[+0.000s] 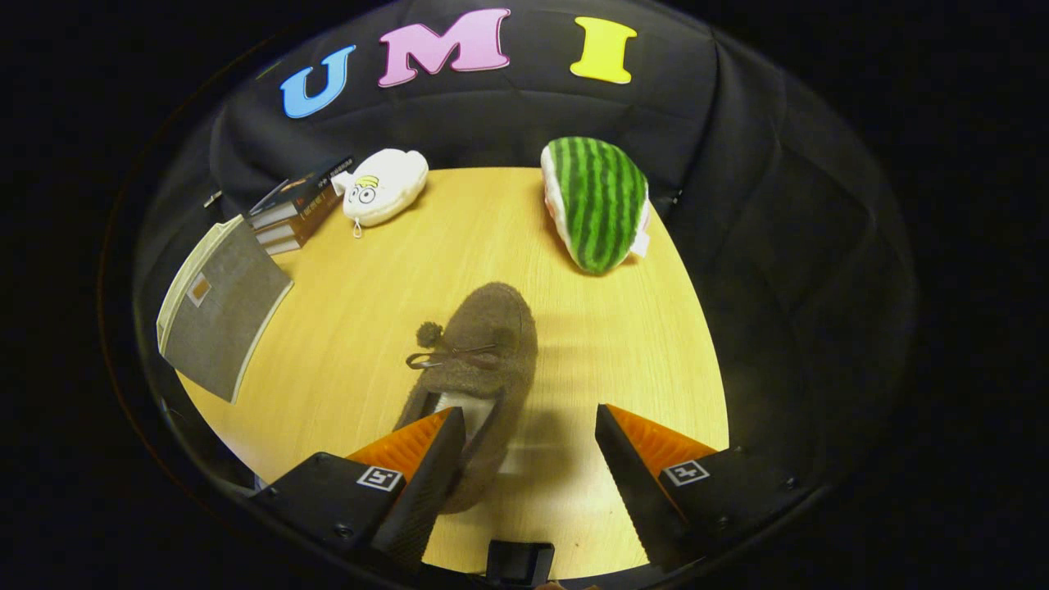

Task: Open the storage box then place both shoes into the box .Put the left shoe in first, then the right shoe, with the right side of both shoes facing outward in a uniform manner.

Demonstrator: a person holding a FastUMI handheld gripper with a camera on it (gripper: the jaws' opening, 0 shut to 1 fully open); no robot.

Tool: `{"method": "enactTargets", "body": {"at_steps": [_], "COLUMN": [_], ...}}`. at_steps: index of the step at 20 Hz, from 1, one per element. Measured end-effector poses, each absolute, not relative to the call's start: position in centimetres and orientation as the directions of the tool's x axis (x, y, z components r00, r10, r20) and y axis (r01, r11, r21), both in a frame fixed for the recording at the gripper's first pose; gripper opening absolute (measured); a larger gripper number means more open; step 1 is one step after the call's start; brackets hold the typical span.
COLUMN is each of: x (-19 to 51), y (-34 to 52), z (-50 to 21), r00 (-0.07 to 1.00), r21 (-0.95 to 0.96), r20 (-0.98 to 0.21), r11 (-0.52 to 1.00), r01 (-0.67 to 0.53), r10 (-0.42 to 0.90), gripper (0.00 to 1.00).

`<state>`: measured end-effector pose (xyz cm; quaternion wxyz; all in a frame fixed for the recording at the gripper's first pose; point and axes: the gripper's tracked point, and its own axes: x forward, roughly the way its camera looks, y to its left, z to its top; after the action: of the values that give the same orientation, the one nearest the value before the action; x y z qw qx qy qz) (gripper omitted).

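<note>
Gripper [529,447] wide open, holds nothing. Brown fuzzy shoe [479,360] lies on desk [606,344], heel end between my fingers, close against left finger [426,459], toe pointing away toward booth wall. Right finger [635,459] well apart from shoe. I judge risk here: shoe sits off-centre, so closing may push it sideways or pinch only soft collar, and it slips. Lace bow and pompom [429,333] may snag. Cannot tell if this is left shoe; wrong order possible.

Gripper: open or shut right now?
Open. The gripper has a wide gap between its orange fingers, pressing nothing. The brown shoe lies upright on the table, heel beside the left finger.
</note>
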<state>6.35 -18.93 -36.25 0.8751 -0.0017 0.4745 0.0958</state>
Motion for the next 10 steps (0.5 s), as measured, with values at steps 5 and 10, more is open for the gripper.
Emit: {"method": "enactTargets", "body": {"at_steps": [5, 10], "x": [8.1, 8.0], "y": [-18.8, -16.5], "z": [-38.9, -39.4], "r00": [0.473, 0.419], "r21": [0.135, 0.226], "r20": [-0.865, -0.875], "r11": [0.986, 0.97], "r01": [-0.103, -0.088], "r10": [0.168, 0.242], "gripper": [0.99, 0.53]}}
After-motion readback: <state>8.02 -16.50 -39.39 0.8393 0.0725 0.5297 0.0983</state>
